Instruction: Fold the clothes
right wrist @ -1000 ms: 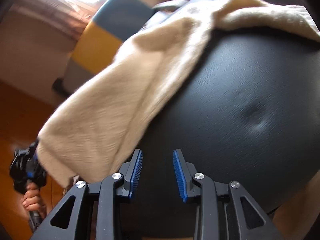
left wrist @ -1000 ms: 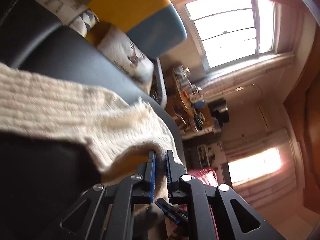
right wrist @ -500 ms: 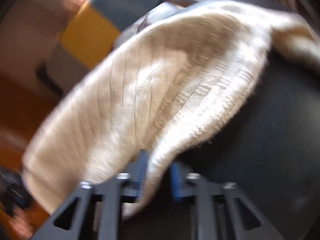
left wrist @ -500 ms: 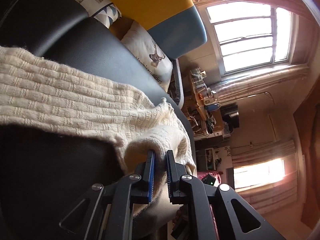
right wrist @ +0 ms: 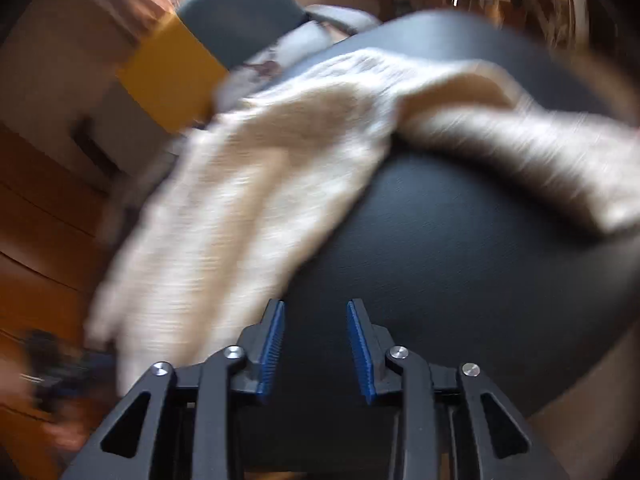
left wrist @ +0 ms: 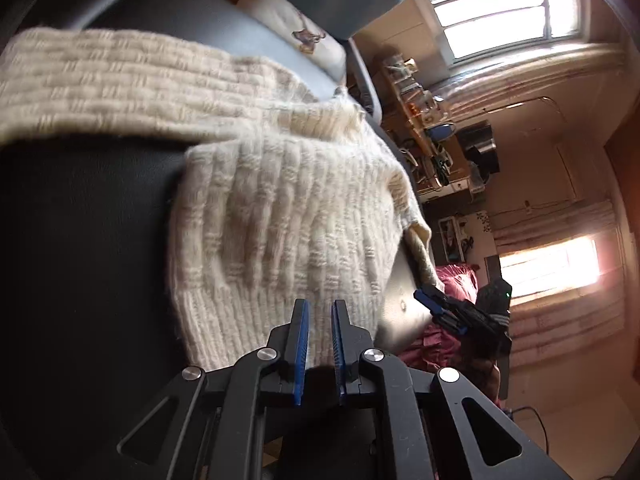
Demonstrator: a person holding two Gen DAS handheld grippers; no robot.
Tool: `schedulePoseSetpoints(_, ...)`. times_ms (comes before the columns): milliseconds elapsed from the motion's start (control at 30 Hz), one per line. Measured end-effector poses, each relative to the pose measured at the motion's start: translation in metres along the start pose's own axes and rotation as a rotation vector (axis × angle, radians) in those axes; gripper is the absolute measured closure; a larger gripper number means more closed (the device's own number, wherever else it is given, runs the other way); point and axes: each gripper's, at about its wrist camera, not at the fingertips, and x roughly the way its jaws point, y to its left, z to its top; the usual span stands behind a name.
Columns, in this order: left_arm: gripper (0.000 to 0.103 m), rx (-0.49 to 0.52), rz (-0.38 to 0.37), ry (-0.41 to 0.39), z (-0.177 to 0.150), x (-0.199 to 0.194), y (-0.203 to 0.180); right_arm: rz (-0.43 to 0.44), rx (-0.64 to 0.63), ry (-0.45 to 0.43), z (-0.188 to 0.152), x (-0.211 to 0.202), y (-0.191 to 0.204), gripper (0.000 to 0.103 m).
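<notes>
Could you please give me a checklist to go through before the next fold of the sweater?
1. Right gripper jaws open and empty: ok.
2. Left gripper clear of the cream ribbed knit sweater: cannot tell; the narrow gap between the jaws sits at its hem.
3. Sweater wholly on the black padded surface: not ok; one end drapes over the edge.
4. Right wrist view sharp: not ok, motion-blurred.

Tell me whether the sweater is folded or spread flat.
Partly folded: the sweater has one end doubled back over itself on the black table.
</notes>
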Motion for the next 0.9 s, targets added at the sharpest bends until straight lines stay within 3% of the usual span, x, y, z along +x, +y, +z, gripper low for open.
schedulePoseSetpoints(167, 0.093, -0.038, 0.029, -0.02, -0.002, -0.001, 0.008, 0.066, 0.102, 0.038, -0.002, 0.049, 0.006, 0.066)
schedulePoseSetpoints(300, 0.092, -0.045, 0.051, -0.001, 0.0, 0.006, 0.013, 0.097, 0.165, -0.017, 0.006, 0.063, 0.011, 0.065)
schedulePoseSetpoints(400, 0.091, -0.042, 0.062, 0.021, 0.0, 0.014, 0.016, 0.156, 0.211, 0.005, 0.008, 0.066, 0.004, 0.064)
schedulePoseSetpoints(433, 0.091, -0.035, 0.068, 0.03, -0.001, 0.018, 0.016, 0.153, 0.214, 0.019, 0.009, 0.065, 0.001, 0.072)
schedulePoseSetpoints(467, 0.09, -0.027, 0.074, 0.039, -0.002, 0.021, 0.016, 0.089, 0.191, 0.036, 0.011, 0.062, 0.0, 0.1)
schedulePoseSetpoints(733, 0.088, 0.021, 0.088, 0.105, -0.014, 0.035, 0.011, -0.437, -0.406, -0.123, 0.017, -0.02, 0.077, 0.098)
schedulePoseSetpoints(833, 0.087, 0.036, 0.092, 0.108, -0.017, 0.035, 0.011, -0.592, -0.44, -0.07, 0.009, -0.007, 0.072, 0.098)
schedulePoseSetpoints(900, 0.087, 0.029, 0.081, 0.108, -0.017, 0.033, 0.012, -0.6, -0.378, -0.016, 0.003, 0.02, 0.045, 0.098)
